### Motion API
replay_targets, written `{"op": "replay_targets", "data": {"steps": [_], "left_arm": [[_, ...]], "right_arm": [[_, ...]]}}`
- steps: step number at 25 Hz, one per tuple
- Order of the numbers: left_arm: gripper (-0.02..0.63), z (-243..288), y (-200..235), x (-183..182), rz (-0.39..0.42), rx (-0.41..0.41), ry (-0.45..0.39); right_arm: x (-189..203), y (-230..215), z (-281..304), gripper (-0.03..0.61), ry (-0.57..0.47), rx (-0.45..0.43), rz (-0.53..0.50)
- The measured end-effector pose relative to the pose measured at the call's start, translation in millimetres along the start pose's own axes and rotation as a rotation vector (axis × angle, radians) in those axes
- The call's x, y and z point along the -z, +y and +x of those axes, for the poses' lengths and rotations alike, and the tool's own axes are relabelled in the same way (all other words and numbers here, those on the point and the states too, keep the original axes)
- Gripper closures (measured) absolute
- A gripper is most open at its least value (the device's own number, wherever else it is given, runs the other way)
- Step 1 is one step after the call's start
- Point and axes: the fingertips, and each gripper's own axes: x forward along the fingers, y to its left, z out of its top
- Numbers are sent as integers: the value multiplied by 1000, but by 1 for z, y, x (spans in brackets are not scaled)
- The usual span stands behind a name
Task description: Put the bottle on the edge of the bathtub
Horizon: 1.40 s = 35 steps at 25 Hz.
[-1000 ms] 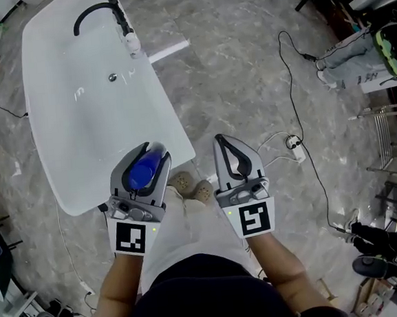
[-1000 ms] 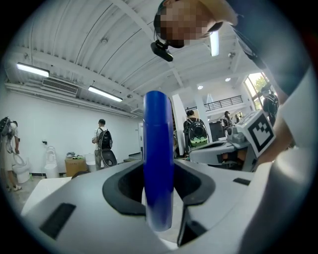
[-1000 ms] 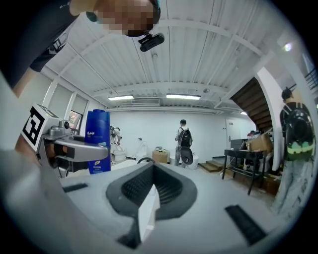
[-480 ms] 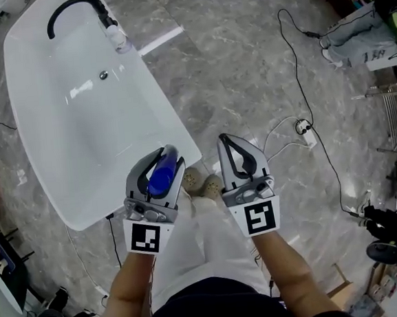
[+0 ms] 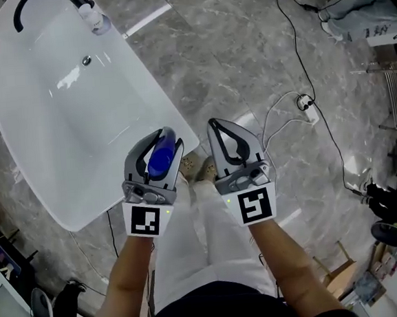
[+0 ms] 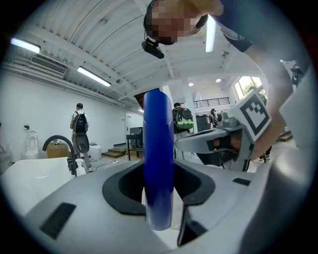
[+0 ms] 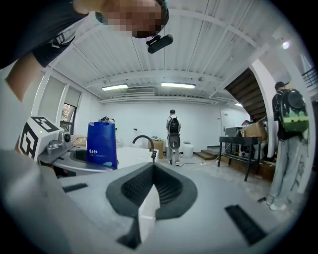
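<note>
A blue bottle (image 5: 159, 159) stands between the jaws of my left gripper (image 5: 168, 138), which is shut on it, over the near right rim of the white bathtub (image 5: 51, 133). In the left gripper view the bottle (image 6: 158, 158) rises upright through the jaws, with the tub (image 6: 30, 171) and its black faucet (image 6: 62, 149) to the left. Close beside it on the right, my right gripper (image 5: 214, 124) is shut and holds nothing. From the right gripper view the jaws (image 7: 153, 166) meet at their tips, and the bottle (image 7: 102, 144) shows at the left.
A small white pump bottle (image 5: 91, 15) stands on the tub's far rim by the faucet (image 5: 23, 9). A cable and power strip (image 5: 308, 107) lie on the marble floor to the right. My feet (image 5: 199, 168) are below the grippers. People stand in the background.
Both grippers have sunk lower, side by side, the bottle still in the left one. The tub has slid up and left in the head view.
</note>
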Motion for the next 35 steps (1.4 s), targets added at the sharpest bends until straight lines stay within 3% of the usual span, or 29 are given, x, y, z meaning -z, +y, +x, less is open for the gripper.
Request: {"op": "replay_targets", "data": {"steps": [7,17,35], "left_arm": [[461,18,1,44,17,33,-8],[460,33,-4,95,1,72,74],[460,56,-14,129,8,114,103]], "right_arm": [[36,3,14,578,30,-7,-11],[60,1,13,578,79,0,13],[80,-3,14,578,116,8,39]]}}
